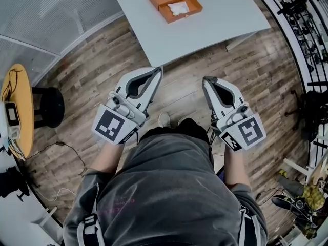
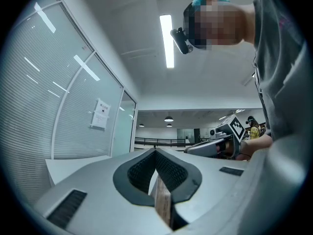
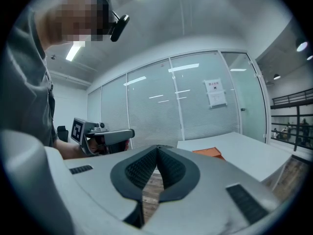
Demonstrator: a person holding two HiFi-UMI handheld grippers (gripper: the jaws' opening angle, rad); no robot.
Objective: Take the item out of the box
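An orange box [image 1: 175,2] lies open on the white table [image 1: 205,29] at the top of the head view, with a white item [image 1: 179,7] inside its tray. In the right gripper view the orange box [image 3: 209,152] shows as a thin orange strip on the table. My left gripper [image 1: 157,72] and right gripper [image 1: 205,80] are held side by side over the wood floor, well short of the table. Both are shut with nothing between their tips. Each gripper view shows jaw tips meeting, left gripper [image 2: 156,152], right gripper [image 3: 157,148].
A person's torso and legs fill the bottom of the head view. A round yellow side table [image 1: 19,109] with a device and a black stool [image 1: 48,106] stand at the left. Cables trail on the floor. Glass partition walls with blinds [image 3: 186,102] stand beyond the table.
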